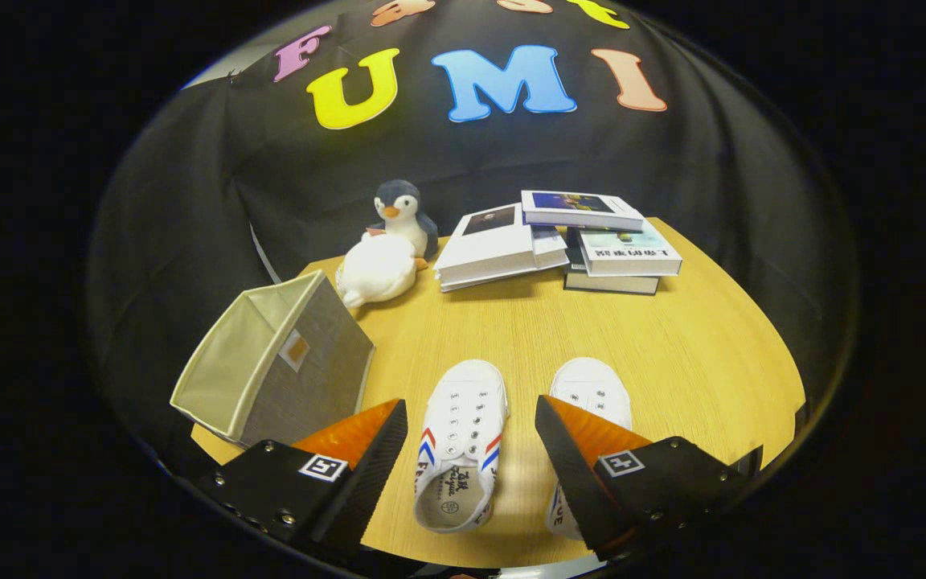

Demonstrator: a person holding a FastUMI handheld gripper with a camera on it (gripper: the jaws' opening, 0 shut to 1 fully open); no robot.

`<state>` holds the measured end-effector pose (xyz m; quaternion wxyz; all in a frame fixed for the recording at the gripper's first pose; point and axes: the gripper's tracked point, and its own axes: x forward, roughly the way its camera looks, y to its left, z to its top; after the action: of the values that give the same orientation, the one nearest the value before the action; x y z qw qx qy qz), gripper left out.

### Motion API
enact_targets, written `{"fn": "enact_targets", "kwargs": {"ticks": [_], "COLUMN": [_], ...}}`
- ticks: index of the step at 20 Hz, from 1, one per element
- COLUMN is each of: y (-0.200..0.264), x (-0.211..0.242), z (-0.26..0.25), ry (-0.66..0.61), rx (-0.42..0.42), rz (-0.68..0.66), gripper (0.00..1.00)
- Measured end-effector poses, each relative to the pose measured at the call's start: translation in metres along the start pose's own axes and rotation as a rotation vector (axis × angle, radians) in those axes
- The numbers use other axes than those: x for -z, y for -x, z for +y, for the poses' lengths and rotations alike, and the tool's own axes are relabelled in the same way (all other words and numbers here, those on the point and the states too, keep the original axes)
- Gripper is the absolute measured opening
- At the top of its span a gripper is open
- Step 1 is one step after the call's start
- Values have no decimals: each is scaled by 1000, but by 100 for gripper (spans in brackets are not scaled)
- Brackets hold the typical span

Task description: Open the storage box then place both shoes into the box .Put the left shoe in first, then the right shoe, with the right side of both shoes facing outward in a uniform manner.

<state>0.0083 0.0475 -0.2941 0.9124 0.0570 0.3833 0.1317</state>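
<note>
White left shoe (460, 446) is lying between wide tongs (471, 438); storage box (274, 371) standing open; grasping looks next.

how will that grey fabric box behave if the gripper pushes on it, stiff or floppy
The storage box looks like thin fabric panels, so probably light and likely to slide or tip if nudged. Its walls may flex inward. It overhangs the table edge, so a push could drop it. The gripper is open.
</note>
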Motion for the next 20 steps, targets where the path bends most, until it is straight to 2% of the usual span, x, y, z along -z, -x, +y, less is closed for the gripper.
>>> {"fn": "enact_targets", "kwargs": {"ticks": [10,14,15,20], "y": [-31,-41,-43,-49], "x": [49,63,64,70], "z": [-12,-17,-17,-10], "ry": [24,28,28,28], "rx": [18,45,48,49], "rz": [139,188,191,223], "gripper": [98,86,80,80]}}
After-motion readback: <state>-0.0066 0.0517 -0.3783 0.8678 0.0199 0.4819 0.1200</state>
